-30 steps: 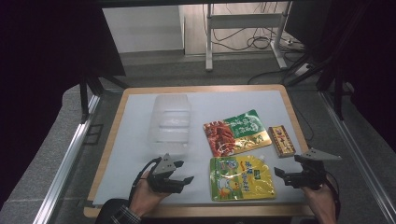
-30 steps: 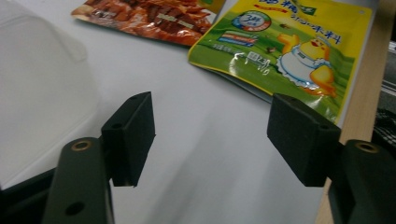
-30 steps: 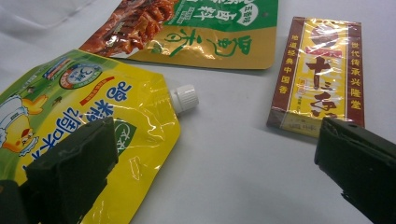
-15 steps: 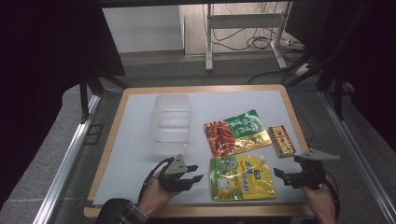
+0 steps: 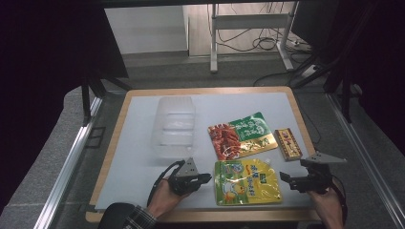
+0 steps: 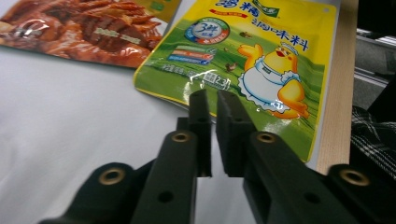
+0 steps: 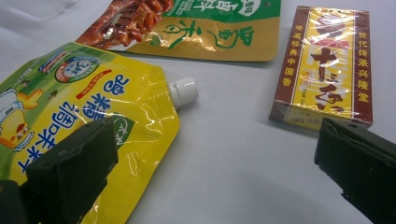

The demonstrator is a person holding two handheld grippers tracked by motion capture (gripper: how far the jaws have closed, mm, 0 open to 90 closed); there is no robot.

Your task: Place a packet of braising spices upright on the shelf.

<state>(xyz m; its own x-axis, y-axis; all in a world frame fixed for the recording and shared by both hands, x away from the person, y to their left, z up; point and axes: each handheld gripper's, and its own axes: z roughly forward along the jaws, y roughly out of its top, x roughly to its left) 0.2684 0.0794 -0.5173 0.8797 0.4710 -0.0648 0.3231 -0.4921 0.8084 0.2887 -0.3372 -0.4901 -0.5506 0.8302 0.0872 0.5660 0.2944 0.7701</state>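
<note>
Closing your left gripper beside the yellow spout pouch, the jaws have just come together with nothing between them. Reopen at its near-left edge before pinching. Your right gripper waits wide open, empty, beside its spout cap.

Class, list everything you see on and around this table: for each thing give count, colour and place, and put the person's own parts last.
Table: one, white top with wooden rim, centre.
Tub: one, clear plastic, left of centre.
Snack bag: one, green, gold and red, right of the tub.
Spout pouch: one, yellow and green with a white cap, near edge, between the two tongs.
Box: one, brown and yellow, right of the snack bag.
Cables: several, dark, on the floor behind the table.
Left tongs: black, shut on nothing, just left of the spout pouch.
Right tongs: black, open, right of the spout pouch.
Hands: two, at the near edge.
</note>
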